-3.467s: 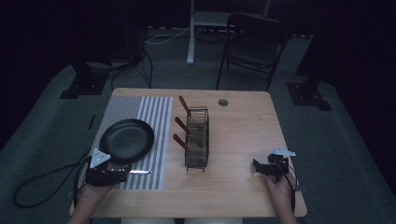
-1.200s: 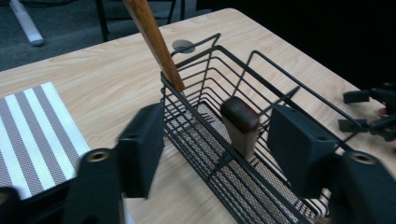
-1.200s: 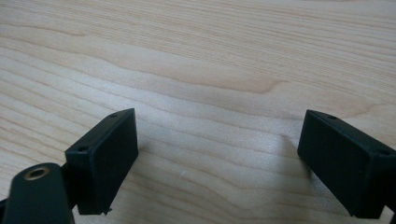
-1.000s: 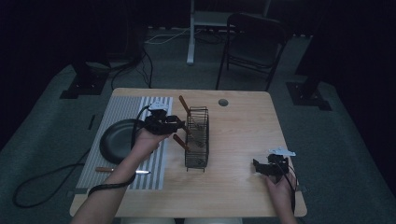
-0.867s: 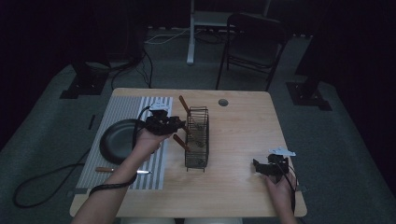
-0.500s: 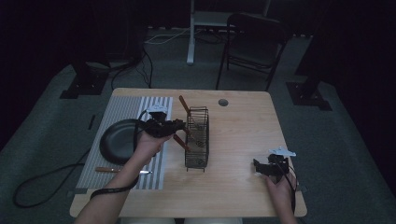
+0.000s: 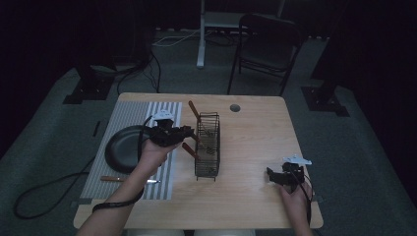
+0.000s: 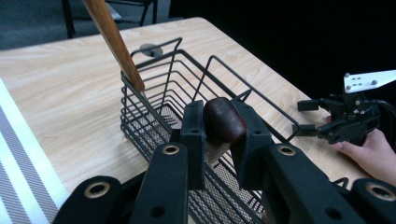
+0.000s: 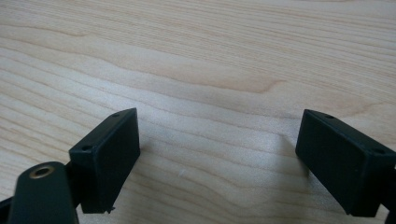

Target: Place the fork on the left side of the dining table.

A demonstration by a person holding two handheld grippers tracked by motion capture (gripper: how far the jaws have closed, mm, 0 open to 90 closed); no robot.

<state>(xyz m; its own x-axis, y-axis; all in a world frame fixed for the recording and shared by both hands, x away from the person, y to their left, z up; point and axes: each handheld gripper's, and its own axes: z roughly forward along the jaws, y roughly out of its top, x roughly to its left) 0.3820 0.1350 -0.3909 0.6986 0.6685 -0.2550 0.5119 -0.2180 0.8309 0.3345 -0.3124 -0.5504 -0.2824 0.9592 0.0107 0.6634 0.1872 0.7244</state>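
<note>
A black wire basket stands upright mid-table, and brown wooden handles stick out of its left side. My left gripper is at that side, shut on the rounded end of the middle dark wooden handle. In the left gripper view the two jaws clamp the handle just above the basket rim, and a lighter handle slants up beyond it. My right gripper rests low at the table's near right. It is open, with only bare wood between its jaws.
A black pan lies on a grey striped mat at the left, with a knife near the mat's front. A cable hole sits at the back of the table. A chair stands behind.
The left gripper has left the mat's near edge, crossed over the pan to the basket and now holds the middle handle. Within the last second it barely shifted. The right gripper stayed put.
</note>
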